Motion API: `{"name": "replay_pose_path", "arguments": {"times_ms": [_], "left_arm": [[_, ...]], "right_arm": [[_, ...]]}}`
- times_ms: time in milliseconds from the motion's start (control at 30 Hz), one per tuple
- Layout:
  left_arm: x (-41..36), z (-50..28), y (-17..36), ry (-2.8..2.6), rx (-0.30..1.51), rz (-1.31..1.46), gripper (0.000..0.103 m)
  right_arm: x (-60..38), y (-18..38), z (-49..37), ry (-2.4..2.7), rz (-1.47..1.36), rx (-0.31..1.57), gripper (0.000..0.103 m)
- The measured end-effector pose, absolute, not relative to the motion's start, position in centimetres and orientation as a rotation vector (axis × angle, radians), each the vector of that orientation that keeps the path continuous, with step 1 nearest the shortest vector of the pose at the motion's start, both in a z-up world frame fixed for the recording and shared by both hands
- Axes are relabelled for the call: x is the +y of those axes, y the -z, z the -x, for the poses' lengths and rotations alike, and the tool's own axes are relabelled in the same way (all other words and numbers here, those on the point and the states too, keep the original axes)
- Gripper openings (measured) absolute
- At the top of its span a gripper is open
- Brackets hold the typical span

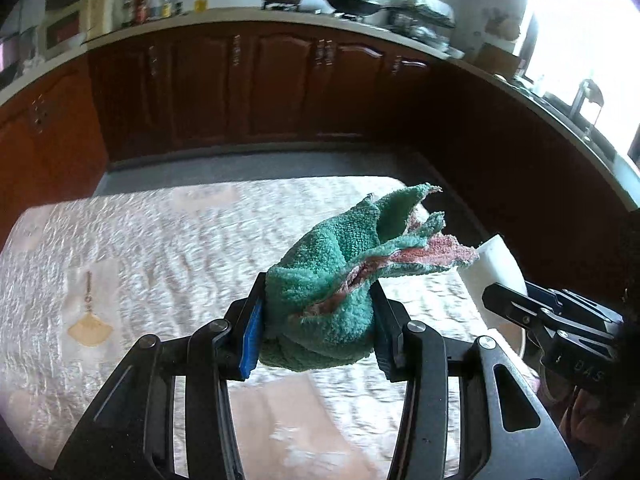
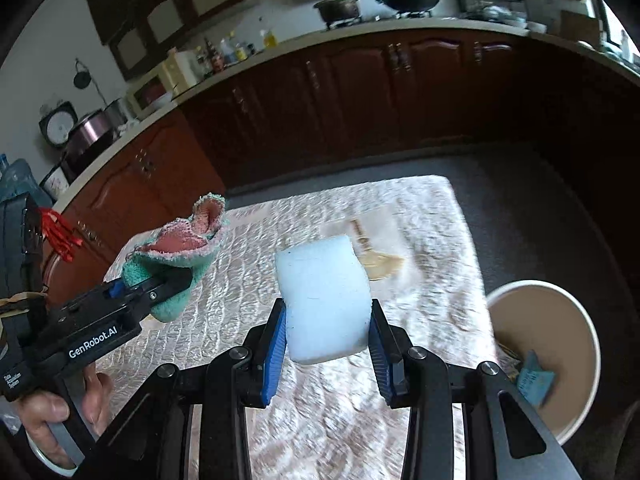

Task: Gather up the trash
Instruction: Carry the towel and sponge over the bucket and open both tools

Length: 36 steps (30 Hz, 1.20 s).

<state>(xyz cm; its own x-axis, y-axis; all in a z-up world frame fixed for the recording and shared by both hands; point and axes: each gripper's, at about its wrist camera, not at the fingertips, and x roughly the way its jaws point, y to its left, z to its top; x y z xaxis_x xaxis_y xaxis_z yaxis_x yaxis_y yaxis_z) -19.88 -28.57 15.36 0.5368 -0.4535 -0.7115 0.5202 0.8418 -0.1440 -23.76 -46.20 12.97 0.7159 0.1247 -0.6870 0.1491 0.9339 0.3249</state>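
My left gripper (image 1: 318, 320) is shut on a crumpled green and pink cloth (image 1: 340, 276) and holds it above the table. The same cloth (image 2: 176, 256) shows at the left of the right wrist view, in the left gripper (image 2: 154, 290). My right gripper (image 2: 326, 340) is shut on a white foam block (image 2: 324, 300), held above the table. The right gripper (image 1: 552, 320) shows at the right edge of the left wrist view, with the white block (image 1: 498, 272) partly hidden behind the cloth.
A table with a pale patterned cover (image 1: 152, 248) lies below both grippers. A round paper bin (image 2: 580, 320) stands at its right, with a blue scrap (image 2: 534, 380) inside. Dark wooden kitchen cabinets (image 1: 260, 88) and a worktop with pots stand behind.
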Motion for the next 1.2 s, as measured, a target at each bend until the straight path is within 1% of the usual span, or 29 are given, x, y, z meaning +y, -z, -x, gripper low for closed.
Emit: {"name": "replay_pose_path", "arguments": {"times_ms": [200,633,900,1200], "left_arm": [[-31.7,22.1,-16.4,0.645,0.795,-0.119,0.043],[-38.2,25.1,-17.3,0.759,0.77,-0.201,0.043],[-41.3,26.1,-16.8,0.801,0.776,-0.24,0.043],[-44.1,26.1,-15.0,0.826,0.825,-0.269,0.043]], "right_arm": [[-48.7,-14.2,26.9,0.083,-0.39,0.742,0.036],[-53.5,-14.6,31.5,0.206,-0.454,0.711,0.036],[-56.0,-13.9,33.5,0.267,-0.488,0.713,0.036],[-58.2,-12.9,34.3,0.313,-0.522,0.739,0.036]]}}
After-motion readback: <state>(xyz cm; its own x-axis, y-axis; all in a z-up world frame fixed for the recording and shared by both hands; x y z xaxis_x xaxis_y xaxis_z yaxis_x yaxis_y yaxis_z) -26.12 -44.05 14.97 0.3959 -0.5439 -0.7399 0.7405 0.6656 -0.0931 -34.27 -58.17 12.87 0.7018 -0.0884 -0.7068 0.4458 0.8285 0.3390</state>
